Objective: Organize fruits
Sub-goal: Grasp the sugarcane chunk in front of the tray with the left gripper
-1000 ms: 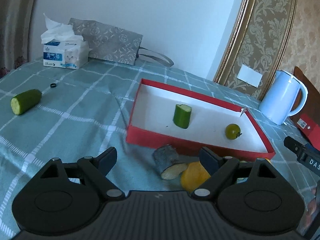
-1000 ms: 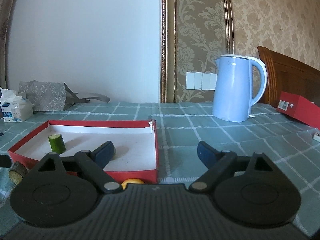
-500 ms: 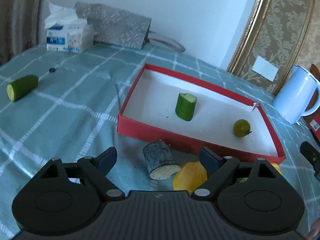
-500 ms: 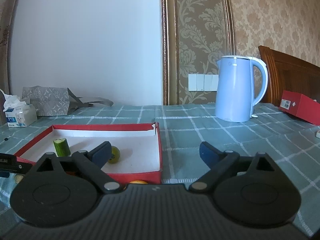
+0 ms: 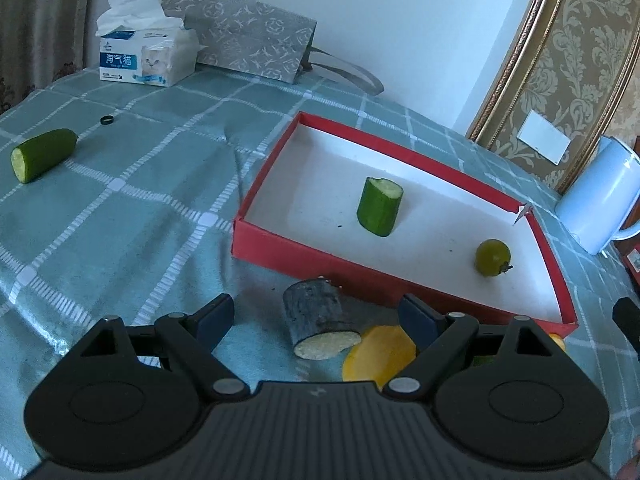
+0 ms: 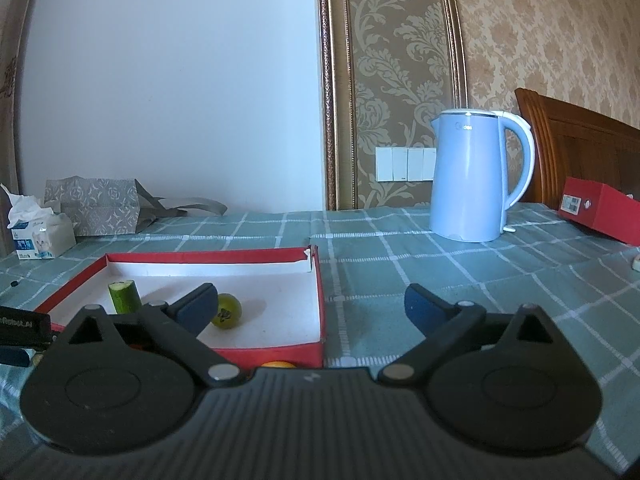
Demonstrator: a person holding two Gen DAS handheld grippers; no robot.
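1. Checked green cloth covers the table (image 5: 120,208); a wall with an ornate gilt panel rises behind its far edge.
2. Red tray (image 5: 280,248), white inside, sits toward the middle of the cloth and serves as the collecting place. It holds an upright cucumber piece (image 5: 379,206) near its centre and a small green fruit (image 5: 493,258) toward its right wall, the two well apart.
3. Outside the tray, just in front of its near wall, lie a grey-skinned cut chunk (image 5: 320,322) and a yellow slice (image 5: 380,356) touching it. An orange item (image 6: 278,364) shows at the near-right corner of the tray (mostly hidden, so its kind is uncertain).
4. Second cucumber piece (image 5: 42,154) lies on its side near the left edge of the cloth, well apart from the tray.
5. Left gripper (image 5: 318,318) hangs low over the chunk and slice with its fingers spread wide and nothing between them, probably lined up to take one of these.
6. Right gripper (image 6: 310,306) hovers at the tray's near-right corner, likewise spread and empty, apparently waiting.
7. Background items, not part of the sorting: tissue box (image 5: 146,60) and patterned bag (image 5: 244,36) along the far edge, blue kettle (image 6: 474,176) toward the far right.
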